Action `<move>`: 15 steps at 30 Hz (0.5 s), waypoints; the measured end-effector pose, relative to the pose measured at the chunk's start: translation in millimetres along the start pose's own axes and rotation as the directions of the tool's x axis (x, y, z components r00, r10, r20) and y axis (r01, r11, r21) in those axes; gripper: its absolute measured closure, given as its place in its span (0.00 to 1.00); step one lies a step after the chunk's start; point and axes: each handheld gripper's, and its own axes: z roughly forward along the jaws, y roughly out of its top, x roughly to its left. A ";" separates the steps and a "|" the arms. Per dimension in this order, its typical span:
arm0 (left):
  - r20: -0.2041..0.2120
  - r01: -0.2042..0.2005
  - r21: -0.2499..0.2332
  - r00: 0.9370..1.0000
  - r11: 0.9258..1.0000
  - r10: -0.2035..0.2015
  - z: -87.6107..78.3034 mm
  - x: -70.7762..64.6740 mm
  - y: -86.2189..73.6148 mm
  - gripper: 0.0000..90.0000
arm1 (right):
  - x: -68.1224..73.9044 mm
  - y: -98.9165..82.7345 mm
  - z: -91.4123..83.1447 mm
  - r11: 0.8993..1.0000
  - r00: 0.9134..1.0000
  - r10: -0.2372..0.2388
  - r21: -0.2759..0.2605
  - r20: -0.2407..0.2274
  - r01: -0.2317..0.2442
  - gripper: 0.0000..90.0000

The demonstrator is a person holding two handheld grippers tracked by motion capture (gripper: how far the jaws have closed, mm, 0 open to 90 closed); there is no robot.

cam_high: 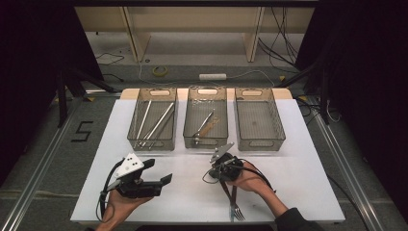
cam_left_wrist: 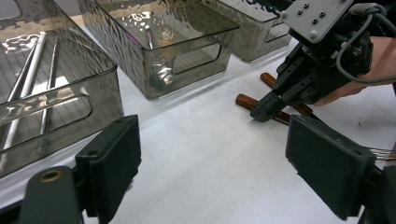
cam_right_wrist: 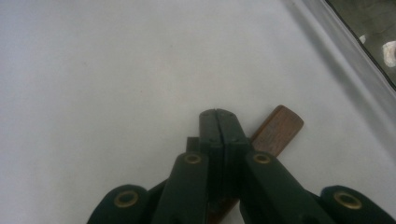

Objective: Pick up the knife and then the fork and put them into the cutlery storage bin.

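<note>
Down at the near edge of the white table, the right gripper has its jaws pressed together, tips on the tabletop over the wooden-handled forks, nothing visibly pinched between them. Left gripper jaws spread wide, empty, hovering near the left bin. Fork tines point toward the person.

Three clear bins stand in a row on the table — long rods left, utensils middle.
</note>
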 end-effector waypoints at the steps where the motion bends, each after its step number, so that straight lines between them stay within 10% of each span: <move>1: -0.001 -0.003 0.003 1.000 1.000 0.003 -0.4 0.3 -0.3 0.20 | -0.5 -0.3 0.1 1.000 1.000 -0.009 0.000 0.006 0.009 1.00; 15: -0.001 -0.005 0.003 1.000 1.000 0.005 -0.8 0.6 -0.7 0.19 | -17.0 -16.6 -15.3 0.998 0.998 0.048 0.037 0.049 -0.050 1.00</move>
